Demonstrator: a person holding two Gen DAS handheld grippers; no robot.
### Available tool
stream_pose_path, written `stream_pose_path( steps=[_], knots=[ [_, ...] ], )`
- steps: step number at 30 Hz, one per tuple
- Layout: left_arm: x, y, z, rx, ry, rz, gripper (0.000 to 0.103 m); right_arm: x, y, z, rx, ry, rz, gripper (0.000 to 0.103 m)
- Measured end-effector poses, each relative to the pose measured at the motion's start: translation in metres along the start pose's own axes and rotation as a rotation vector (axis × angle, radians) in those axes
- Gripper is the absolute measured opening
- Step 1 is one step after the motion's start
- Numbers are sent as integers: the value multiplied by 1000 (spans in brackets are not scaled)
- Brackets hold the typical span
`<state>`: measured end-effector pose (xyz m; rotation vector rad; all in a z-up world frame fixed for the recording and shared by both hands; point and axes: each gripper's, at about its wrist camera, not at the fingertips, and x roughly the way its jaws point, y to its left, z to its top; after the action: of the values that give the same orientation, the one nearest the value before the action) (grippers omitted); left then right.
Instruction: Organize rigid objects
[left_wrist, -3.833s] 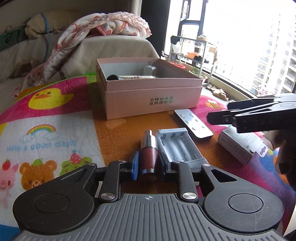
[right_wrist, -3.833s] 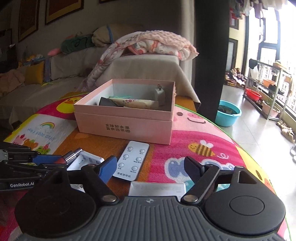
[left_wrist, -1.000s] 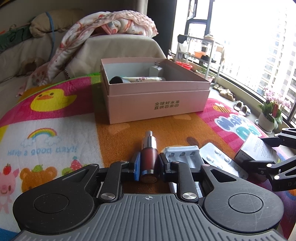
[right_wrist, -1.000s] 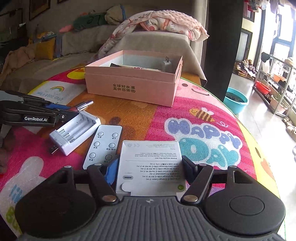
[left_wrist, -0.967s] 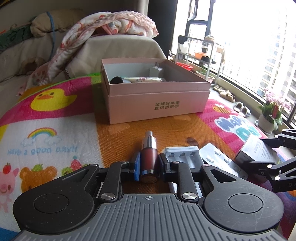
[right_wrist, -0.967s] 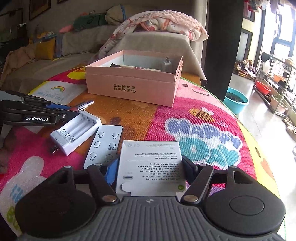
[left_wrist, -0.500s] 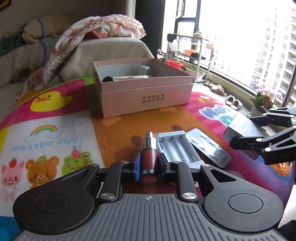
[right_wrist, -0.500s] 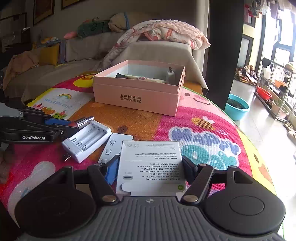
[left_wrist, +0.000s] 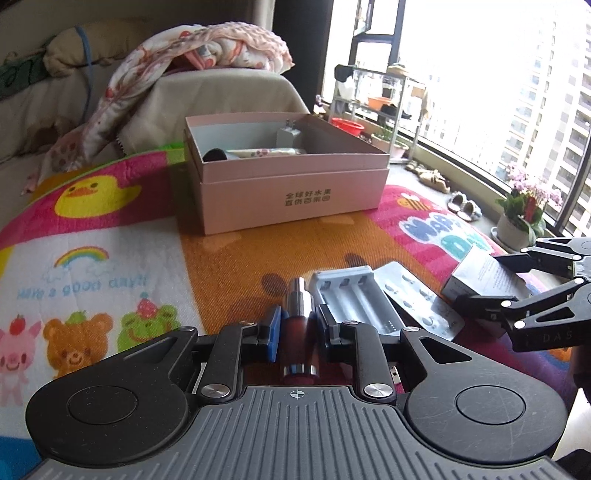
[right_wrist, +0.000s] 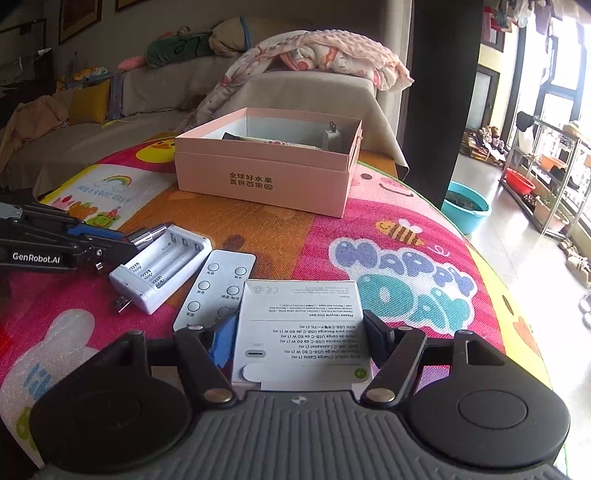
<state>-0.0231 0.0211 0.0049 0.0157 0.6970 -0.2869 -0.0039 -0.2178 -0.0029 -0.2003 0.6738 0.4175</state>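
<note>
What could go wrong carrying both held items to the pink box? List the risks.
1. The round dark red bottle with a silver cap could slip or roll out of the left gripper.
2. The flat white cable carton in the right gripper could catch the pink cardboard box rim.
3. Both grippers could collide above that box.

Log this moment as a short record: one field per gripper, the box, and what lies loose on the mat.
left gripper: shut on the red bottle
right gripper: shut on the white cable carton
pink box: open, on the mat; a plug adapter and a tube inside
loose on mat: battery charger, remote, side by side
</note>
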Motion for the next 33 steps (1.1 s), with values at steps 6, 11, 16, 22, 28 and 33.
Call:
stream_pose_path(
  steps=[6, 11, 16, 22, 28, 33],
  knots=[
    [10, -6, 3, 52, 15, 34, 25, 2, 0, -3, 0, 6, -1, 69],
    [-4, -4, -9, 60, -23, -3, 24, 0, -2, -4, 7, 1, 7, 69],
    [-19, 4, 17, 58, -109, -30, 24, -11, -9, 17, 37, -55, 26, 69],
    [-23, 12, 140, 89, -345, -68, 24, -20, -6, 112, -53, -286, -49, 69],
    [12, 39, 201, -54, -295, -122, 25, 18, -17, 185, 34, -257, -38, 77],
    [3, 42, 122, -47, -222, -58, 25, 2, -17, 116, 81, -203, 38, 80]
  ],
)
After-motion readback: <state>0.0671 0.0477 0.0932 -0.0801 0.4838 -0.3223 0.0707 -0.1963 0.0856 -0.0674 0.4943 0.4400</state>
